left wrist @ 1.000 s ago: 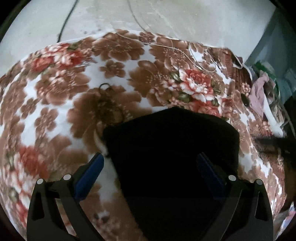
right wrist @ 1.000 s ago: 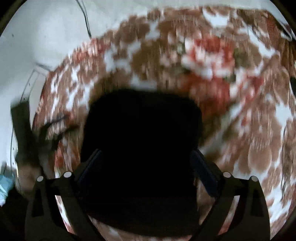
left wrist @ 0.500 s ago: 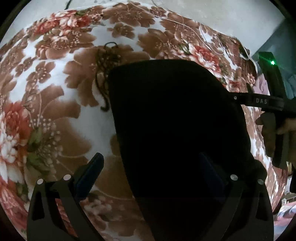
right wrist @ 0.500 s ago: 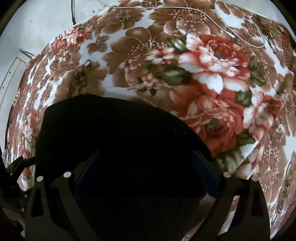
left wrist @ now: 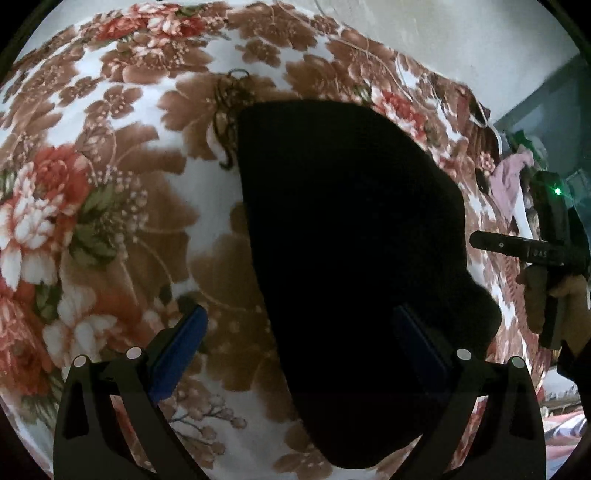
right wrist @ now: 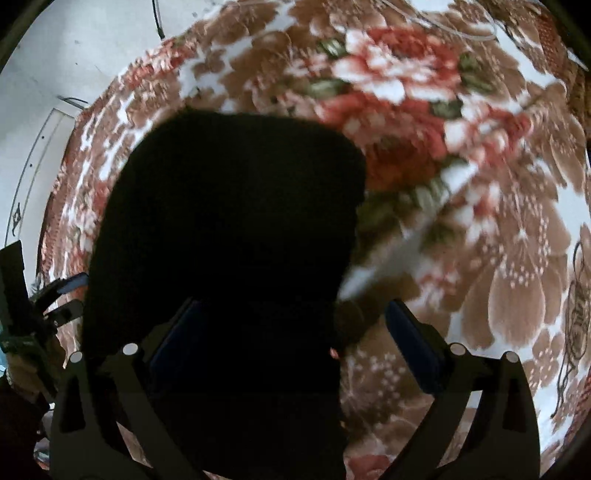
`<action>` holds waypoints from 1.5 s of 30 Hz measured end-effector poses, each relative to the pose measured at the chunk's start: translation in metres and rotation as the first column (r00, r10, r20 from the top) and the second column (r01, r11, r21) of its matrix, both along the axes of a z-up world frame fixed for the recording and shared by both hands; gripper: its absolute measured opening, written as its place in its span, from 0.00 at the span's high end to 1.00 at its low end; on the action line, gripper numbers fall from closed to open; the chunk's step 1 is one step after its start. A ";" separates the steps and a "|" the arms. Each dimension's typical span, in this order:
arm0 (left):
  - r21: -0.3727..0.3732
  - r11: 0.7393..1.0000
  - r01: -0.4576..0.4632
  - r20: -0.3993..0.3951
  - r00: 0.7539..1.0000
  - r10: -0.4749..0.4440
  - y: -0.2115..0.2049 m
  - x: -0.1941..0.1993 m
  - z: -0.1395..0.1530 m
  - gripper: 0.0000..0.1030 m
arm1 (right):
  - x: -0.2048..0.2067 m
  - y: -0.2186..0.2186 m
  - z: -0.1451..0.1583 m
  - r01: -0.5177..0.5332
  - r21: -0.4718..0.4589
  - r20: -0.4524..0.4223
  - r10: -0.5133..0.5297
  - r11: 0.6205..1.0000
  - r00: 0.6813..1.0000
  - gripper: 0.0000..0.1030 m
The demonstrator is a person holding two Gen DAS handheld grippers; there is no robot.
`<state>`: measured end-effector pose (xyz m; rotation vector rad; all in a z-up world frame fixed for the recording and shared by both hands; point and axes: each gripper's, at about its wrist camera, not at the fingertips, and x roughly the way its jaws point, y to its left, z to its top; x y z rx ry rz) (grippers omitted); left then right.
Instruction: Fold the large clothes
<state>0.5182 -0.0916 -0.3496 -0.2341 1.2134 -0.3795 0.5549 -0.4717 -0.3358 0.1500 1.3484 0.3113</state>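
Observation:
A black garment (left wrist: 351, 240) lies folded in a compact block on a floral blanket (left wrist: 92, 184). It also fills the middle of the right wrist view (right wrist: 229, 229). My left gripper (left wrist: 299, 350) is open, its fingers spread wide over the garment's near left edge, holding nothing. My right gripper (right wrist: 295, 343) is open too, above the garment's near right part, empty. The right gripper body shows at the right edge of the left wrist view (left wrist: 546, 251), held in a hand. The left gripper shows at the left edge of the right wrist view (right wrist: 62, 295).
The brown, red and white floral blanket (right wrist: 480, 184) covers the whole surface. A pile of other clothes (left wrist: 509, 177) lies at the far right. A pale wall (left wrist: 443, 33) stands behind. A thin white cord (left wrist: 406, 74) lies on the blanket's far side.
Both grippers have drawn back from the garment: it looks smaller in the left view. The right gripper has shifted away from the garment and the right view is blurred with motion.

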 end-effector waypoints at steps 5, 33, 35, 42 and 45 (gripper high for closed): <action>-0.107 0.994 -0.016 -0.013 1.000 0.015 0.005 0.003 -0.005 0.05 | -0.011 0.004 -0.021 -0.020 -0.070 -0.030 0.018 0.997 0.999 0.05; -0.399 0.917 -0.004 -0.187 0.979 -0.077 -0.017 0.024 -0.065 0.04 | -0.012 0.060 -0.053 -0.057 0.010 -0.069 0.057 0.998 0.996 0.05; -0.388 0.922 0.016 -0.183 0.979 -0.094 -0.021 0.024 -0.064 0.04 | -0.012 0.063 -0.053 -0.059 0.007 -0.064 0.059 0.998 0.996 0.05; -0.431 0.902 0.007 -0.206 0.973 -0.106 -0.023 0.032 -0.075 0.03 | -0.014 0.058 -0.056 -0.063 0.020 -0.071 0.064 0.998 0.995 0.05; -0.471 0.882 -0.003 -0.209 0.972 -0.109 -0.024 0.033 -0.087 0.03 | -0.008 0.058 -0.065 -0.057 0.065 -0.103 0.064 0.996 0.993 0.05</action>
